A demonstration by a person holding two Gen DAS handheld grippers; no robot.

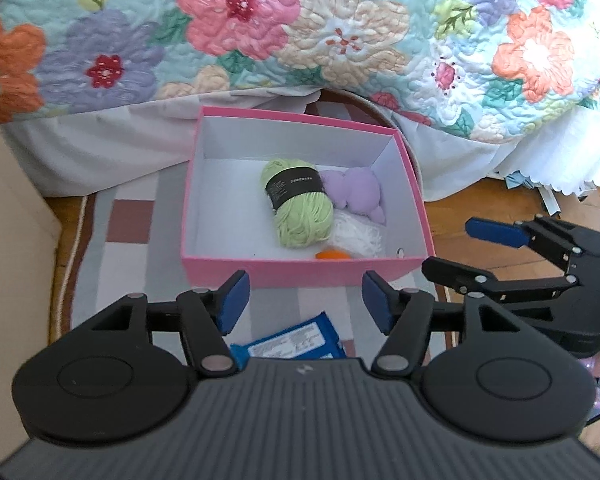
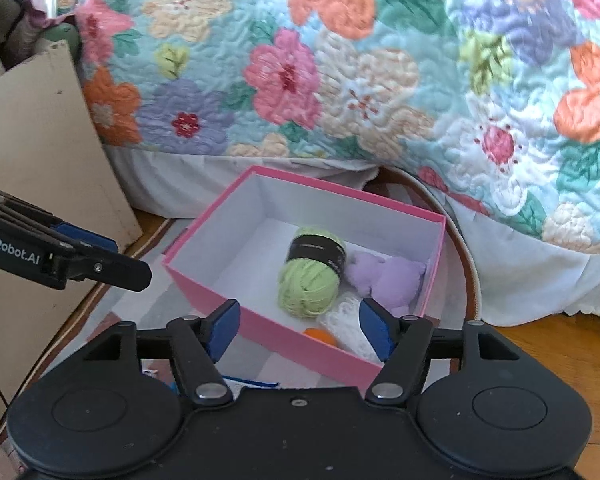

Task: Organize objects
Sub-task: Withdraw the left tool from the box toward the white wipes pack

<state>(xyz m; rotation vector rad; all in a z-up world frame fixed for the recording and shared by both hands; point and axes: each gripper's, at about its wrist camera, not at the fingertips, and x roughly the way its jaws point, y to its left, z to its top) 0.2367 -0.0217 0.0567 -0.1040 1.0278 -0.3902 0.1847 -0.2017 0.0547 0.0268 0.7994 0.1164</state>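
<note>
Pink box [image 1: 300, 270], open-topped and white inside, is set on a checked rug [image 1: 132, 220] beside a bed draped with a floral quilt [image 1: 340, 32], just ahead of both pairs of tongs. Four things are counted inside it, left to right: one green yarn skein [image 1: 300, 208] with a black band, one small orange object [image 1: 332, 255] at the near wall, one white fluffy item [image 1: 360, 236], and one lilac plush toy [image 1: 356, 194] touching the skein. The left gripper [image 1: 304, 308] is seen spread wide with nothing held, its blue pads apart above a blue packet [image 1: 296, 344] lying on the rug short of the box. The right gripper [image 2: 300, 330] is likewise spread wide and empty, hovering at the box's near corner. Only the left view shows the packet's printed face clearly; only the right view shows the beige board [image 2: 40, 152] leaning at the left in full.
</note>
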